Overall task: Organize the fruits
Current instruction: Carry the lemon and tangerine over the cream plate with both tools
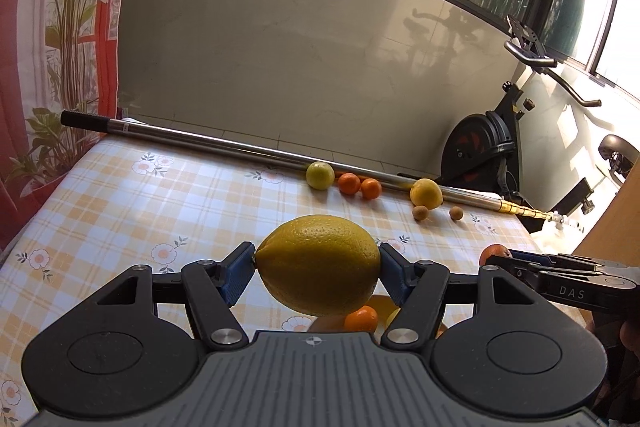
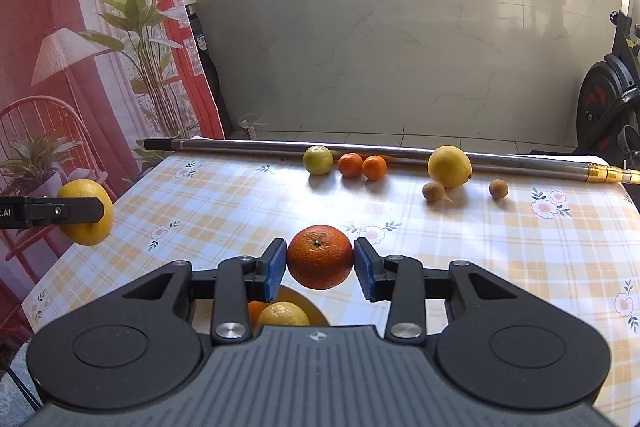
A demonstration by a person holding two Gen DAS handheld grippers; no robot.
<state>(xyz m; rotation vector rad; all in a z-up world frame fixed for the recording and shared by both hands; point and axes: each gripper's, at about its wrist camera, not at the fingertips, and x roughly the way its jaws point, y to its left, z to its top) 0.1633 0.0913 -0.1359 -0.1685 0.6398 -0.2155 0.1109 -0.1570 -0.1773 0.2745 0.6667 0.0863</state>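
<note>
My left gripper (image 1: 318,267) is shut on a big yellow lemon (image 1: 318,263) and holds it above the checked tablecloth (image 1: 140,211). My right gripper (image 2: 320,263) is shut on an orange (image 2: 320,257), also held above the table. Each gripper shows in the other view: the right one with its orange (image 1: 494,253) at the right, the left one with its lemon (image 2: 86,213) at the left. Below the grippers sits a yellow bowl (image 2: 308,305) holding a yellow fruit (image 2: 282,313) and a small orange fruit (image 1: 360,319).
Along the table's far edge lies a metal pole (image 2: 360,149). In front of it lie a green-yellow citrus (image 2: 318,159), two mandarins (image 2: 362,166), a lemon (image 2: 449,166) and two small brown fruits (image 2: 434,191). An exercise bike (image 1: 488,143) stands beyond the table at the right.
</note>
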